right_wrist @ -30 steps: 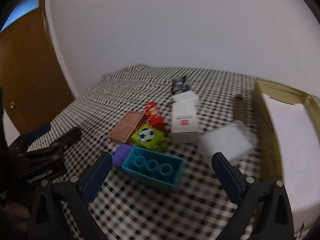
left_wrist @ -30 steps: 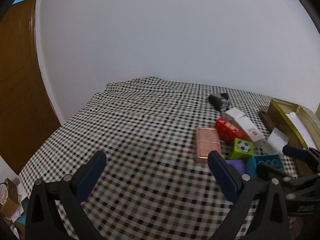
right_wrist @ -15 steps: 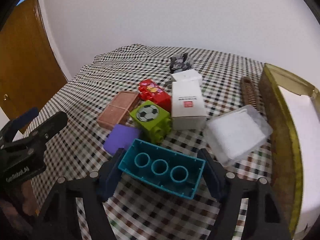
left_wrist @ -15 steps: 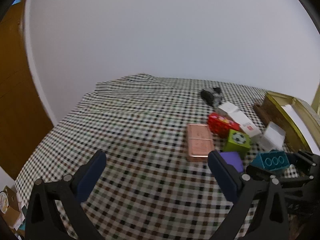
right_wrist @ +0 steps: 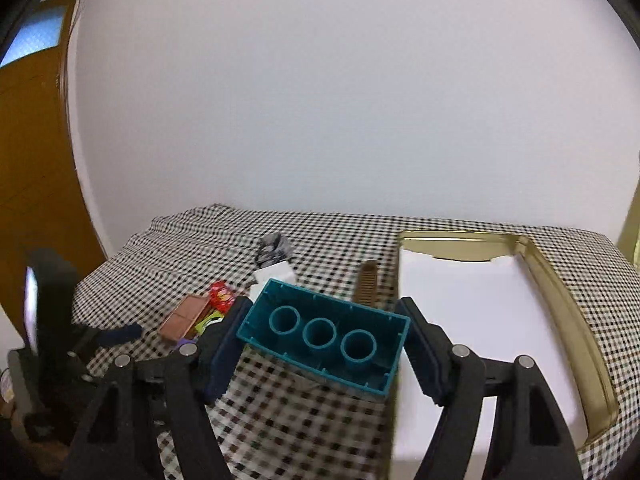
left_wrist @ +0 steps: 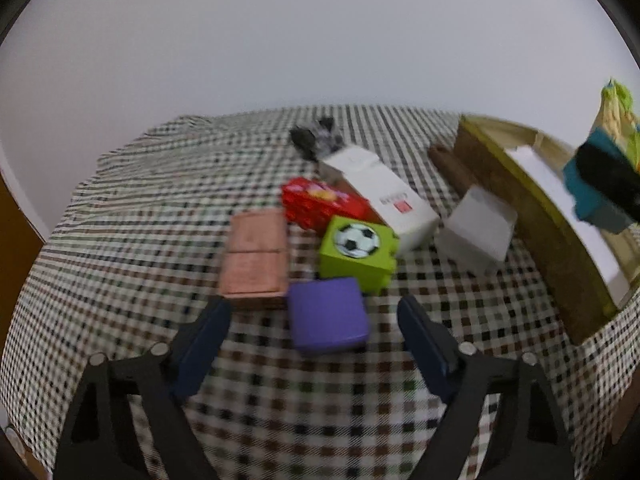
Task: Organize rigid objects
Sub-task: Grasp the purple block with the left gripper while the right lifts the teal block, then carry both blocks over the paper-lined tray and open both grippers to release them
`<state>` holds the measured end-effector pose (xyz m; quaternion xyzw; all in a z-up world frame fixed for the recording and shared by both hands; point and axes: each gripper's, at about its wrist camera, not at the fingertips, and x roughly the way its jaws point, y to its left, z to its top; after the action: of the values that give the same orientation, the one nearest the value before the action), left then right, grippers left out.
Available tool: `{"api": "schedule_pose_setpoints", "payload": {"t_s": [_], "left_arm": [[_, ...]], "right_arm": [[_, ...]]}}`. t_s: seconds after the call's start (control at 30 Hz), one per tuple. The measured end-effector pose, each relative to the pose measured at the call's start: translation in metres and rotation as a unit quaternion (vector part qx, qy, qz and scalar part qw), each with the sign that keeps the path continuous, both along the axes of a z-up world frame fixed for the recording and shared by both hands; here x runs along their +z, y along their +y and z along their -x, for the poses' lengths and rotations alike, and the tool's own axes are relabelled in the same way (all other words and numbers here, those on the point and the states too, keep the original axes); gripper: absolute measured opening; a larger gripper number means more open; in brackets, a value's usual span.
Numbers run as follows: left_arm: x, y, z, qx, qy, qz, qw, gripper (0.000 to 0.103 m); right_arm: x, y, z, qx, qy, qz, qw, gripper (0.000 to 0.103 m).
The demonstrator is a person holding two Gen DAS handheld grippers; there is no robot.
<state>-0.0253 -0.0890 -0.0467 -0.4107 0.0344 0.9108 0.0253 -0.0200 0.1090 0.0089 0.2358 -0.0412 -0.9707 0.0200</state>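
My right gripper (right_wrist: 322, 338) is shut on a teal toy brick (right_wrist: 324, 334), held upside down in the air just left of the gold box (right_wrist: 560, 292) with a white lining. The brick also shows in the left wrist view (left_wrist: 596, 196) above the gold box (left_wrist: 516, 200). My left gripper (left_wrist: 314, 320) is open and empty, low over a purple block (left_wrist: 326, 320). Beyond it lie a copper tin (left_wrist: 256, 256), a green soccer-ball cube (left_wrist: 358, 252), a red block (left_wrist: 320, 202) and a white carton (left_wrist: 384, 196).
A clear plastic box (left_wrist: 476, 228), a brown comb (left_wrist: 450, 164) and a dark crumpled item (left_wrist: 316, 138) lie on the checkered cloth (left_wrist: 140, 240). A wooden door (right_wrist: 32, 160) stands at the left. The white wall is behind.
My right gripper closed on the teal brick, lifted it and carried it right toward the gold box. My left gripper moved right and forward, over the purple block.
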Motion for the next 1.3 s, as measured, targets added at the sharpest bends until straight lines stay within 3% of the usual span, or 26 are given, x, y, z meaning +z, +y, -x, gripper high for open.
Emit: {"api": "schedule_pose_setpoints", "payload": {"t_s": [0.07,0.17,0.27,0.47,0.7,0.87,1.1,1.3], "left_arm": [[-0.007,0.006,0.009,0.004,-0.023,0.007,0.9997,0.070],[-0.010,0.008,0.012,0.012,-0.019,0.008,0.9997,0.066],[-0.008,0.004,0.008,0.004,-0.016,-0.009,0.9998,0.040],[-0.005,-0.027,0.002,0.036,-0.011,-0.066,0.9971,0.039],[0.015,-0.028,-0.010,0.046,0.042,-0.063,0.9961,0.039],[0.037,-0.003,-0.012,0.017,0.083,-0.044,0.9954,0.039],[0.056,0.041,0.009,-0.030,0.087,-0.065,0.9937,0.039],[0.065,0.091,0.024,-0.067,0.095,-0.059,0.9915,0.039]], "right_arm": [[-0.001,0.003,-0.001,-0.005,-0.001,0.002,1.000,0.075],[-0.005,0.007,-0.001,-0.007,-0.003,0.003,1.000,0.075],[-0.010,0.009,0.002,-0.009,-0.007,0.004,1.000,0.075],[-0.016,0.016,0.005,-0.010,-0.005,0.012,1.000,0.075],[-0.007,0.031,-0.006,-0.032,0.025,0.019,0.999,0.075],[0.004,0.060,-0.018,-0.072,0.048,-0.002,0.996,0.075],[0.003,0.114,-0.028,-0.146,0.039,-0.024,0.988,0.075],[-0.004,0.154,-0.021,-0.172,0.023,-0.014,0.985,0.075]]}}
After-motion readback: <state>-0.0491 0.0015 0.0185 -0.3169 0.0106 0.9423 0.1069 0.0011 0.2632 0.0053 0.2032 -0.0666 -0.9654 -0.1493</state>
